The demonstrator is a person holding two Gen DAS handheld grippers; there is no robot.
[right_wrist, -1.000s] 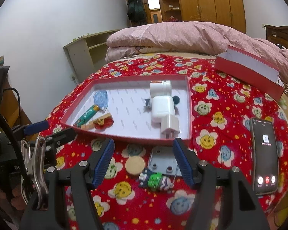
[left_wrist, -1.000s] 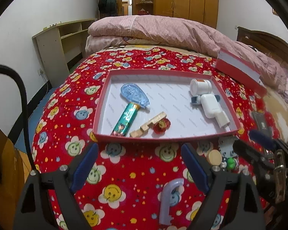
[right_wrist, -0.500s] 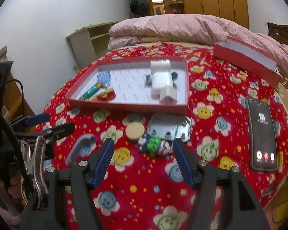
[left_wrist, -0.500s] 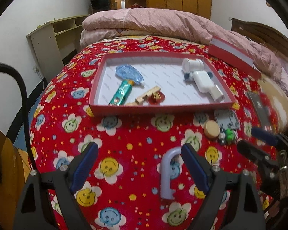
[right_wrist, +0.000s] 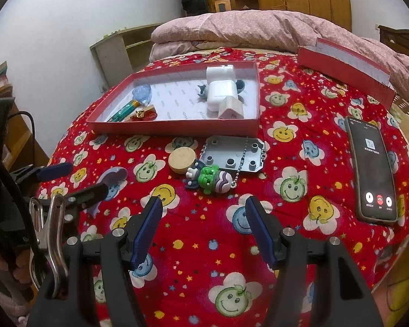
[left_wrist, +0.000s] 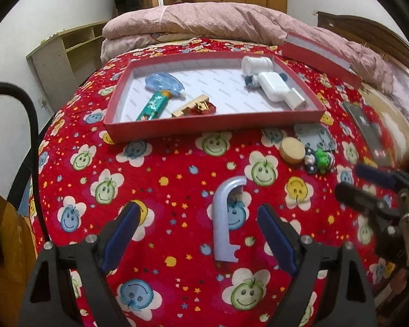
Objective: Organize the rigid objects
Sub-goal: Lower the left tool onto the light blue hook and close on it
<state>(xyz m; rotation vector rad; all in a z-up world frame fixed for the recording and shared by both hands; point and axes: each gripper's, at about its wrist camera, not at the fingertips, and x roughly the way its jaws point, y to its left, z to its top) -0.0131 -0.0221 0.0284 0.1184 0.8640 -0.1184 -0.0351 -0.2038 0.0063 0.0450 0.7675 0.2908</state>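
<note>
Nearest on the bed (left_wrist: 177, 179), the left gripper (left_wrist: 197, 224) gapes wide around a grey hook (left_wrist: 227, 218), holding nothing. Alongside, the right gripper (right_wrist: 204, 218) is equally wide and empty before a green toy (right_wrist: 208, 179), a wooden disc (right_wrist: 181, 159) and a grey plate (right_wrist: 233, 154). Beyond lies the red tray (left_wrist: 212, 126), already partly filled.
</note>
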